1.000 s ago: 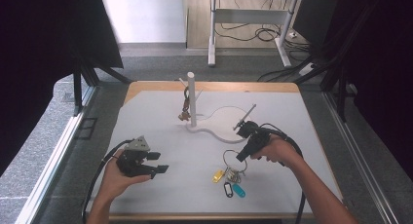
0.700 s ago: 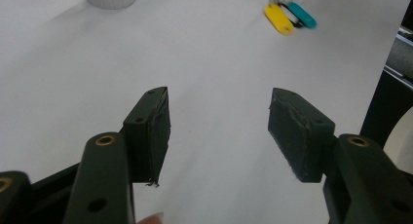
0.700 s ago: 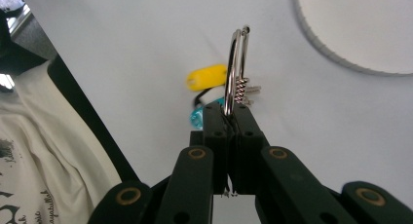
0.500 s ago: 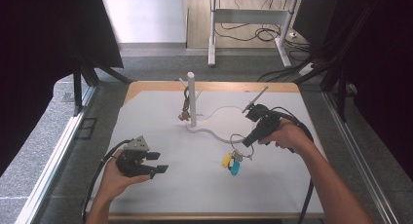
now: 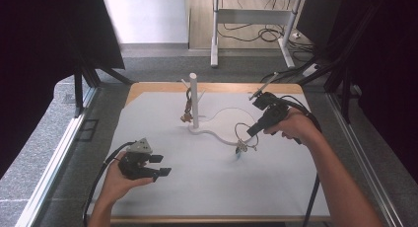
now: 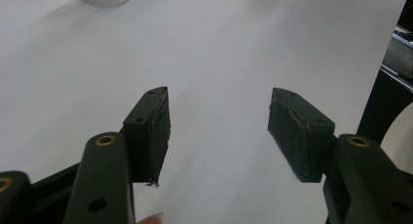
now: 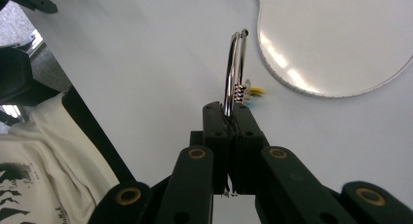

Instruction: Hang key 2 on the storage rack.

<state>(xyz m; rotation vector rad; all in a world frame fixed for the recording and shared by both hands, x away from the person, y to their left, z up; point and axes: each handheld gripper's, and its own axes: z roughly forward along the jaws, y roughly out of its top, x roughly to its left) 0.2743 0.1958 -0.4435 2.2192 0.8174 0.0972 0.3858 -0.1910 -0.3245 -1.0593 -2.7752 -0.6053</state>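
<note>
Since a second ago the right gripper (image 5: 248, 133) has lifted the key ring (image 5: 245, 132) off the mat (image 5: 207, 187) and carried it from the near middle of the mat up toward the stand (image 5: 194, 99); the left gripper (image 5: 160, 165) has kept its place at the near left.

Below the ring hang the tags (image 5: 240, 150), blurred in the high view, so their number and colour are hard to make out there. In the right gripper view they show as a yellow and blue smear (image 7: 254, 92) behind the ring (image 7: 234, 70). A brown bunch (image 5: 187, 112) hangs on the stand, too small to read.

In the right gripper view the ring stands edge-on, rising straight from the jaw tips, its plane in line with the jaws and its open end away from the gripper (image 7: 232, 118). From above, it hangs in the air over the near edge of the round base plate (image 5: 227, 119), tags straight down.

Right jaws are clamped tight on the ring's wire. Left jaws stand wide apart with bare mat (image 6: 219, 63) between the pads (image 6: 157, 126).
</note>
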